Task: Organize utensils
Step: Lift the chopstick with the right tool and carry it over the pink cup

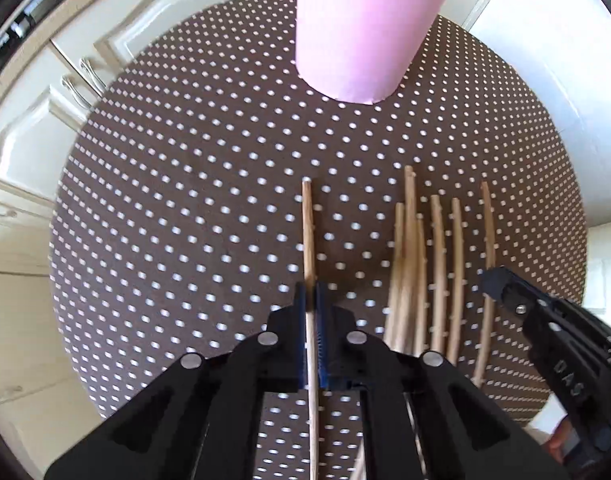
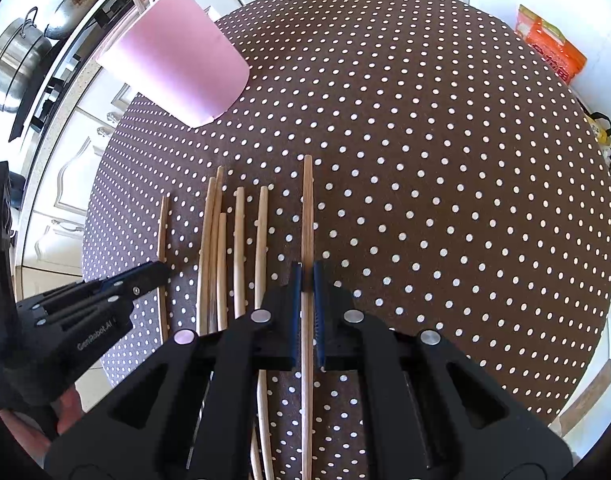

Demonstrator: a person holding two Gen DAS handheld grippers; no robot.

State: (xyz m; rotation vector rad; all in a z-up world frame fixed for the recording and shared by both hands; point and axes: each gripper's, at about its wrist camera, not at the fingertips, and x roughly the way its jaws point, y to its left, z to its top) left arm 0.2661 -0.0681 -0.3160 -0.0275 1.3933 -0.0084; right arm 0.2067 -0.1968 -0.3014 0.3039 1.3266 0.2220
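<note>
Clamping one chopstick each, left gripper [image 1: 311, 292] and right gripper [image 2: 306, 276] are fully closed.

The round counter [image 2: 445, 128] with its brown polka-dot cloth lies bare across its whole right half in the right wrist view, so a gripper could pass there freely. The pink cup [image 2: 177, 60] stands at the far left edge, with sticks rising out of its mouth; it blocks that corner. Between the cup and the row of loose chopsticks [image 2: 233, 248] runs an open strip of cloth. The chopsticks lie side by side with narrow gaps. The left gripper [image 1: 311, 292] and right gripper [image 2: 307, 276] flank this row, crowding its near end.
</note>
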